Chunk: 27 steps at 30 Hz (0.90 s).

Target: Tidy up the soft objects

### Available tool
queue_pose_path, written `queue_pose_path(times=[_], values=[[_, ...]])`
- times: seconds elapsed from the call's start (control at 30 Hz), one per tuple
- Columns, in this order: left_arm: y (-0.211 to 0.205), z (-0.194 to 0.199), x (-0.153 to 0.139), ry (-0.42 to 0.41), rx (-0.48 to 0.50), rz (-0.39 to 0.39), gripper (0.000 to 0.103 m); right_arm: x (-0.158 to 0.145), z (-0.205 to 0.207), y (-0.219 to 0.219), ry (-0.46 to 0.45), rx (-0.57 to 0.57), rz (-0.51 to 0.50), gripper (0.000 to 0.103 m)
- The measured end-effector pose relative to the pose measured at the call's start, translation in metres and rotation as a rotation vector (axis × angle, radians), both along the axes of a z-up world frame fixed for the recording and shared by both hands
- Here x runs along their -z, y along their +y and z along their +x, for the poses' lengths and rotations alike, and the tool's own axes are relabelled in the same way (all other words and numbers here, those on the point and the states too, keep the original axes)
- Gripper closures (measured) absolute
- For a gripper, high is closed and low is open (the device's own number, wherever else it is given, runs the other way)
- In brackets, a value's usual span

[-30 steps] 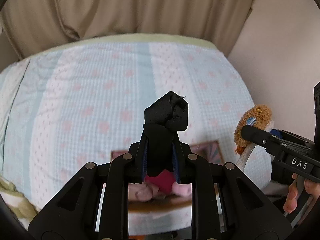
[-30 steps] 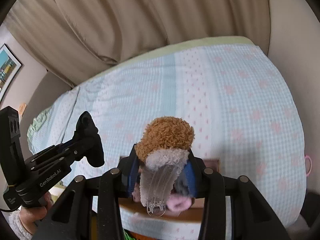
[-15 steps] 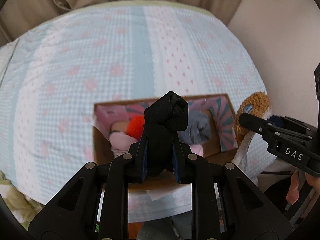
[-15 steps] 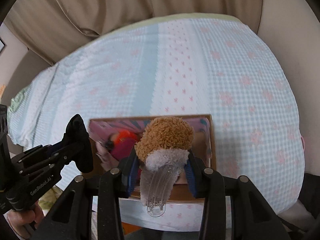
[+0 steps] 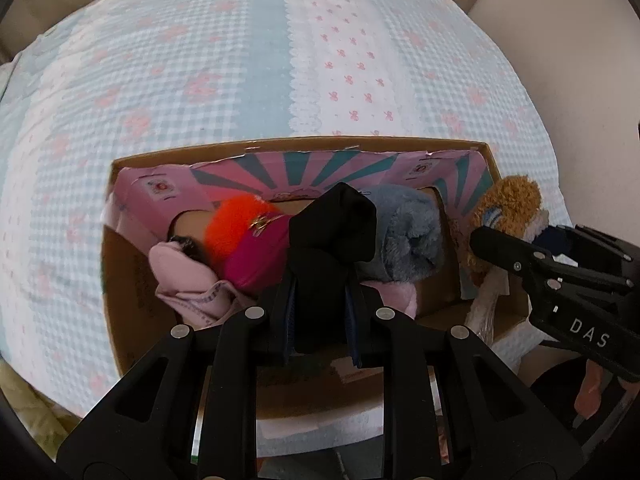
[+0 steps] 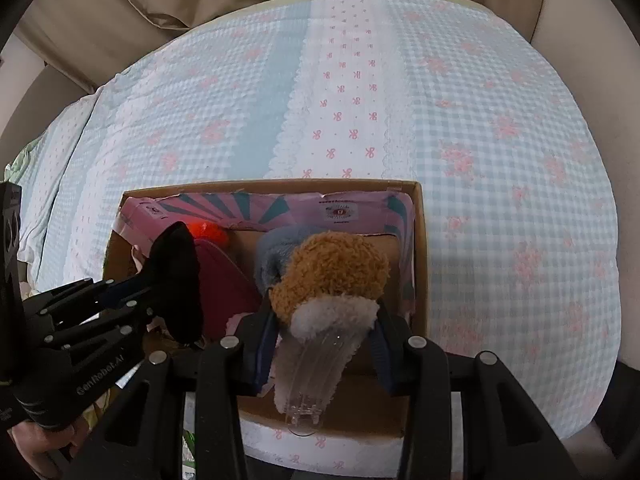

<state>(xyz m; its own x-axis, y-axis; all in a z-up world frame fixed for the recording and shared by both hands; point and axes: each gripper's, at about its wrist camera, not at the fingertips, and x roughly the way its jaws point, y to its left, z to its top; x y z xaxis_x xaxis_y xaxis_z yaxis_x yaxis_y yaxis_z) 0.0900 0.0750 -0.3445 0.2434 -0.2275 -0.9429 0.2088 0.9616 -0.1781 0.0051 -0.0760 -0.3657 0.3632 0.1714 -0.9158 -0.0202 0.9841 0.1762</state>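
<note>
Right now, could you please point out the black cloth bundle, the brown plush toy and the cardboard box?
black cloth bundle (image 5: 334,224): left wrist view, on its bunched top above the jaws.
brown plush toy (image 6: 334,268): right wrist view, on its curly brown fur.
cardboard box (image 6: 422,248): right wrist view, on its right wall's rim.

Both fisheye views: soft, even, diffuse light, moderately bright, no hard shadows and no glare. Source can't be pinned down. Strong barrel distortion: the blue-and-white gingham bedspread with pink bows (image 5: 248,80) bulges into a dome, black vignette in all 4 corners. Slight motion softness across the bedspread print. Inside of the open brown cardboard box (image 6: 420,240) is dimmer. The black cloth bundle (image 5: 332,232) shows almost no detail.
</note>
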Motion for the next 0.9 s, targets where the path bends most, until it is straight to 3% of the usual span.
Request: queue_pose_path(times=[0.1, 0.13, 0.2, 0.23, 0.27, 0.3, 0.63, 0.9], values=[[-0.005, 0.003, 0.0, -0.009, 0.014, 0.013, 0.084, 0.003, 0.01, -0.003, 0.025, -0.005, -0.001, 0.062], [-0.006, 0.004, 0.0, -0.011, 0.018, 0.025, 0.078, 0.005, 0.014, -0.004, 0.043, -0.008, 0.005, 0.056], [-0.007, 0.003, -0.003, -0.032, 0.02, 0.065, 0.029, 0.006, 0.017, -0.007, 0.047, -0.006, 0.024, 0.039], [-0.006, 0.002, -0.004, -0.042, 0.02, 0.073, 0.001, 0.005, 0.018, -0.008, 0.042, -0.005, 0.035, 0.023], [-0.002, 0.0, -0.006, -0.063, 0.015, 0.071, 0.0, 0.004, 0.019, -0.009, 0.036, -0.005, 0.044, 0.009], [0.001, 0.0, -0.007, -0.067, 0.012, 0.065, 0.0, 0.002, 0.019, -0.01, 0.032, -0.001, 0.048, 0.005], [0.015, 0.0, -0.009, -0.042, -0.037, 0.061, 0.0, -0.003, 0.018, -0.014, 0.029, 0.014, 0.065, 0.004], [0.027, -0.012, -0.045, -0.089, -0.063, 0.07, 0.0, -0.032, 0.01, -0.01, -0.01, 0.014, 0.073, 0.004]])
